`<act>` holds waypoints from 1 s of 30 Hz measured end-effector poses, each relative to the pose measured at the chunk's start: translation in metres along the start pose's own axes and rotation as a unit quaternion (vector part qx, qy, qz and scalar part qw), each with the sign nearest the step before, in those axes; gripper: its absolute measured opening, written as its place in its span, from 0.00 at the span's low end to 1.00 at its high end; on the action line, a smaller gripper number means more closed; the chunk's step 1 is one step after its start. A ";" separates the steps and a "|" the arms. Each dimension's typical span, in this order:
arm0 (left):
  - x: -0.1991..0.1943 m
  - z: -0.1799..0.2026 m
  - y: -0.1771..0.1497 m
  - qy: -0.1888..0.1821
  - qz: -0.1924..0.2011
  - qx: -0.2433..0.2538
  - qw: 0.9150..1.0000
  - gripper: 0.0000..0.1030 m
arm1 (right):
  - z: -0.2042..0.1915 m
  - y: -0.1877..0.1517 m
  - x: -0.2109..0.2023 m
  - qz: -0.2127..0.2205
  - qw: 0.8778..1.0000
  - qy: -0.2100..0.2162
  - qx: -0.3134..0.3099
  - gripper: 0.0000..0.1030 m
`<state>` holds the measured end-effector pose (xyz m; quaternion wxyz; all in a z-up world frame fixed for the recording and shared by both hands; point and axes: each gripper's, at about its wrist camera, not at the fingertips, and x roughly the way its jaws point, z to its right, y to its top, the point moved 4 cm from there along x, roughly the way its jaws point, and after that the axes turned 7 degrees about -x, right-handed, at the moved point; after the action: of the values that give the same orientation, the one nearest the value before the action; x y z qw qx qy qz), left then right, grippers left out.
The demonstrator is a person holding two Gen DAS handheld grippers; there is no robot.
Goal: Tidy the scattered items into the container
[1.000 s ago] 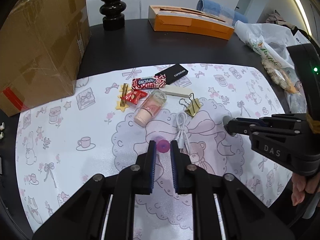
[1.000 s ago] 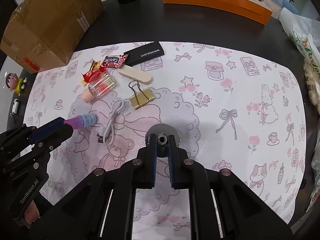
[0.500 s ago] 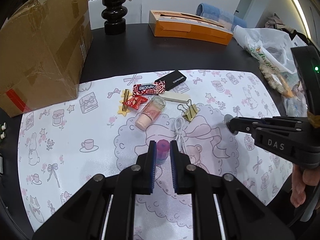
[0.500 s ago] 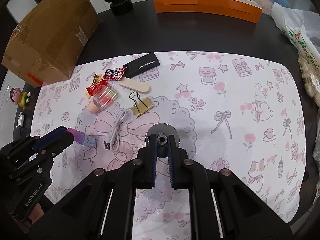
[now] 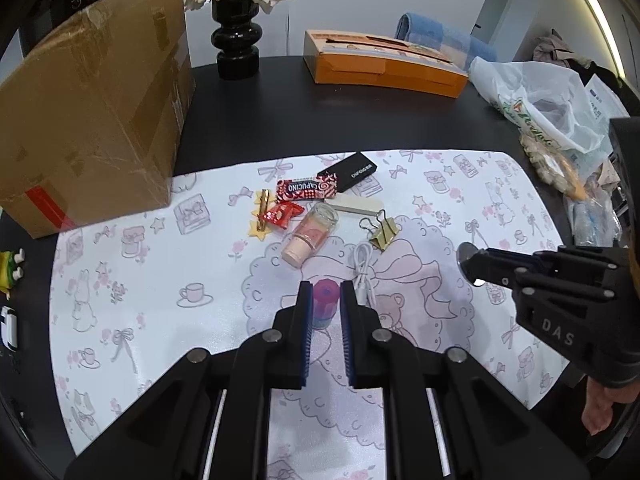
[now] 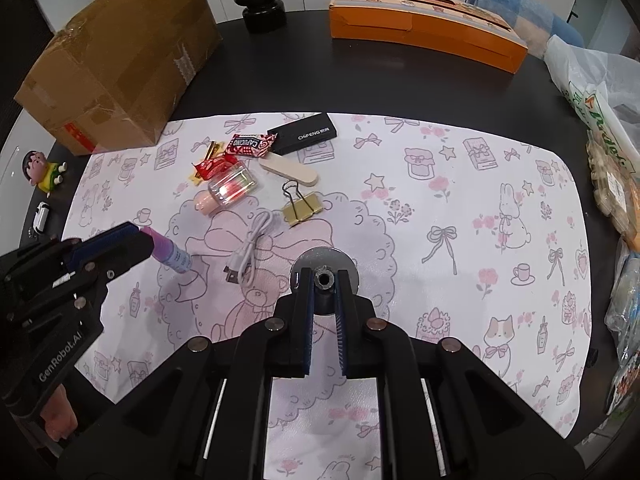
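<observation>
left gripper (image 5: 325,308) clamped on a small purple-to-blue tube (image 5: 324,305), tube held tilted above the patterned mat (image 5: 120,288), lower end just over the mat in the right wrist view (image 6: 173,255). right gripper (image 6: 325,280) closed on the stem of a round metal disc (image 6: 324,266), disc facing forward, lifted off the mat.

still on the mat, clustered toward the far side: white usb cable (image 5: 362,270) nearest the tube, gold binder clip (image 5: 382,232) just beside it, clear pink bottle (image 5: 310,234) lying on its side, red capucino candy wrapper (image 5: 306,190), small red sweet (image 5: 282,216), gold hair clip on a yellow star card (image 5: 262,216), beige nail file (image 5: 354,204), black flat box (image 5: 352,172).

large cardboard box (image 5: 92,120) at the far left, corner resting on the mat edge; cannot tell whether open on top. orange carton (image 5: 380,62) and black vase (image 5: 236,44) well apart at the back.
</observation>
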<state>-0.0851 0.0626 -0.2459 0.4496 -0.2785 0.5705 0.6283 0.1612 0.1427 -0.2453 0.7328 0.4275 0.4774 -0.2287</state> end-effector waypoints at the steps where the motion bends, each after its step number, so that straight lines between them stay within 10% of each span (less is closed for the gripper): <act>1: -0.002 -0.001 0.001 -0.001 0.000 -0.001 1.000 0.12 | -0.002 0.000 -0.003 0.002 1.000 -0.002 -0.002 0.09; 30: -0.106 -0.015 0.042 -0.014 0.063 -0.022 0.998 0.12 | -0.052 0.038 -0.120 0.097 0.993 -0.040 -0.058 0.09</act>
<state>-0.0779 0.0240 -0.1380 0.4111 -0.2429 0.5664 0.6717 0.1102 0.1977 -0.1318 0.7934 0.4192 0.4167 -0.1455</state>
